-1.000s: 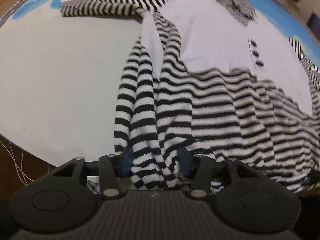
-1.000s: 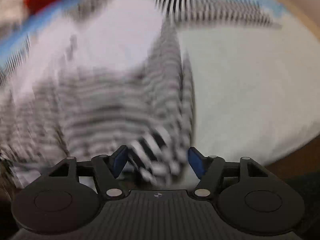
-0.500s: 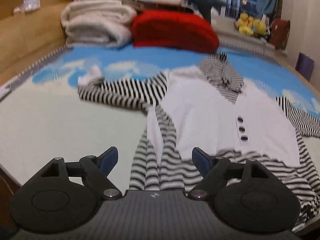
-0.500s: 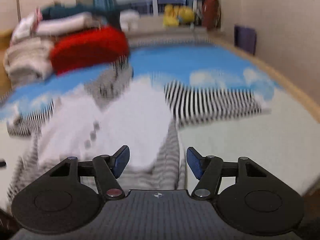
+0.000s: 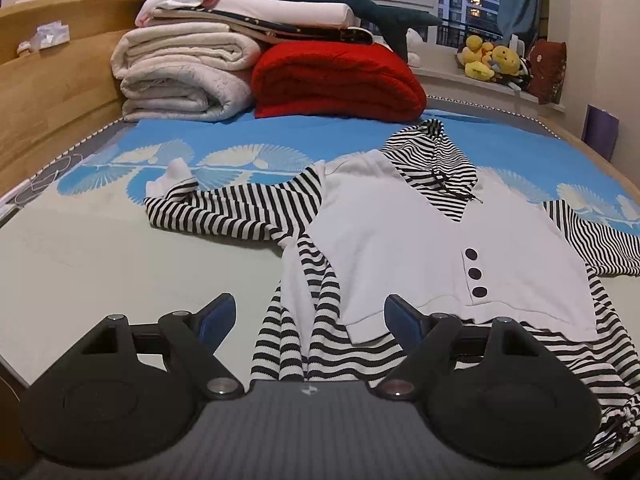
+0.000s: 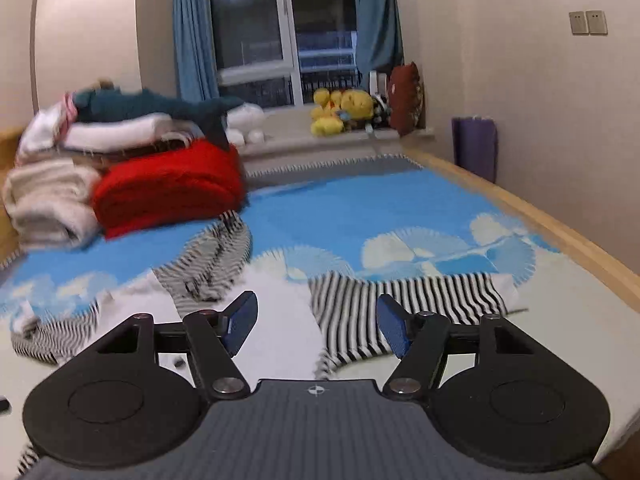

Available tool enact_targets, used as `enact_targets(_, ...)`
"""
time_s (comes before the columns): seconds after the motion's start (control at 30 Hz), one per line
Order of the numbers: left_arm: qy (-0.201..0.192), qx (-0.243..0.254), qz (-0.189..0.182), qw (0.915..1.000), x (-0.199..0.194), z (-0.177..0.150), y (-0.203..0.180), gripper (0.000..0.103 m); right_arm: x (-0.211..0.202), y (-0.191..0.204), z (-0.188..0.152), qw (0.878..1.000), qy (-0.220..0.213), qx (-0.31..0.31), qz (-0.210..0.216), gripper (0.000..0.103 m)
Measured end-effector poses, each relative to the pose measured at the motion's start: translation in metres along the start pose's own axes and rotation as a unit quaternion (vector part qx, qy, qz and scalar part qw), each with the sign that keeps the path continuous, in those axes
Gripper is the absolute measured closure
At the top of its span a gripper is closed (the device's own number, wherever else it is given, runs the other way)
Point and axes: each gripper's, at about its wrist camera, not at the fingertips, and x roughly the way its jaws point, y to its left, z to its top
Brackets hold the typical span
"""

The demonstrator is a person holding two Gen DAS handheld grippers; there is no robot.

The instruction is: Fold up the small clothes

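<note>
A small black-and-white striped hooded garment with a white front panel [image 5: 420, 240] and three dark buttons lies spread on the bed. Its left sleeve [image 5: 232, 212] stretches out to the left, its striped hem is bunched near the bed's front edge. My left gripper [image 5: 310, 312] is open and empty, raised above the hem. In the right wrist view the garment's right sleeve [image 6: 404, 296] lies flat and the hood [image 6: 216, 256] is blurred. My right gripper [image 6: 316, 318] is open and empty above the garment.
Folded cream blankets [image 5: 184, 76], a red blanket [image 5: 336, 80] and a teal plush shark [image 5: 332, 4] are stacked at the head of the bed. Yellow plush toys [image 6: 344, 112] sit on the windowsill. The wooden bed frame [image 6: 560, 232] runs along the right; a purple box [image 6: 474, 148] stands by the wall.
Both grippers let go of the striped hem, opened and lifted up and back from the garment. The views now tilt up to show the room.
</note>
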Motion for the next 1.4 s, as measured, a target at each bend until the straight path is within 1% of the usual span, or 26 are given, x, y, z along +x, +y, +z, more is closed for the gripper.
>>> enact_targets(0.13,-0.003,0.014,0.004,0.9999,0.005,-0.001,-0.009,0.018,0.006,0.005,-0.001,1.0,-0.006,-0.003,0.011,0.034)
enact_targets(0.3,0.005,0.03,0.007,0.9995,0.015,-0.003,-0.019,0.018,0.022,0.006,-0.003,1.0,-0.005,-0.019,0.011,0.034)
enact_targets(0.37,0.014,0.034,0.005,0.9993,0.02,-0.005,-0.022,0.018,0.028,0.003,-0.003,1.0,-0.003,-0.01,0.007,0.034)
enact_targets(0.47,0.038,0.033,-0.01,0.9987,0.026,-0.008,-0.021,0.018,0.037,-0.002,-0.004,1.0,0.007,0.008,-0.002,0.034)
enact_targets(0.53,0.051,0.022,-0.005,0.9984,0.028,-0.006,-0.016,0.021,0.041,0.0,-0.005,1.0,0.011,0.011,0.0,0.034)
enact_targets(0.6,0.082,-0.002,0.001,0.9966,0.034,0.002,-0.004,0.033,0.044,0.003,-0.007,1.0,0.012,0.007,0.004,0.034)
enact_targets(0.63,0.105,-0.016,0.005,0.9943,0.04,0.009,0.004,0.045,0.045,0.006,-0.007,1.0,0.013,0.004,0.007,0.034)
enact_targets(0.67,0.122,-0.027,0.012,0.992,0.045,0.015,0.012,0.064,0.046,0.008,-0.008,1.0,0.014,-0.001,0.011,0.034)
enact_targets(0.7,0.136,-0.038,0.025,0.9897,0.051,0.025,0.021,0.074,0.047,0.011,-0.008,1.0,0.014,-0.007,0.015,0.034)
enact_targets(0.73,0.141,-0.046,0.036,0.9883,0.058,0.036,0.031,0.085,0.048,0.013,-0.009,1.0,0.015,-0.015,0.016,0.034)
enact_targets(0.77,0.141,-0.056,0.042,0.9876,0.065,0.048,0.041,0.086,0.049,0.015,-0.008,0.999,0.016,-0.021,0.019,0.034)
enact_targets(0.87,0.133,-0.088,0.044,0.9862,0.091,0.085,0.077,0.086,0.051,0.015,-0.007,0.999,0.017,-0.031,0.021,0.034)
enact_targets(0.97,0.107,-0.1,0.051,0.9879,0.13,0.116,0.115,0.086,0.055,0.009,-0.003,0.999,0.022,-0.027,0.022,0.034)
enact_targets(1.0,0.106,-0.109,0.053,0.9869,0.149,0.123,0.132,0.086,0.057,0.007,-0.002,0.999,0.024,-0.028,0.02,0.034)
enact_targets(1.07,0.119,-0.126,0.058,0.9832,0.182,0.131,0.159,0.086,0.062,0.006,-0.002,0.998,0.031,-0.05,0.008,0.034)
enact_targets(1.17,0.136,-0.15,0.095,0.9746,0.228,0.134,0.201,0.086,0.071,0.004,-0.002,0.996,0.044,-0.075,-0.002,0.034)
enact_targets(1.2,0.137,-0.16,0.106,0.9719,0.241,0.135,0.216,0.086,0.075,0.003,-0.001,0.996,0.051,-0.076,-0.003,0.034)
enact_targets(1.3,0.129,-0.193,0.114,0.9661,0.268,0.136,0.248,0.084,0.088,-0.001,-0.001,0.994,0.072,-0.078,-0.012,0.034)
enact_targets(1.33,0.128,-0.204,0.112,0.9641,0.276,0.136,0.256,0.081,0.093,-0.001,-0.002,0.993,0.081,-0.083,-0.016,0.034)
enact_targets(1.4,0.127,-0.22,0.109,0.961,0.293,0.136,0.269,0.069,0.101,0.0,-0.006,0.99,0.096,-0.097,-0.022,0.034)
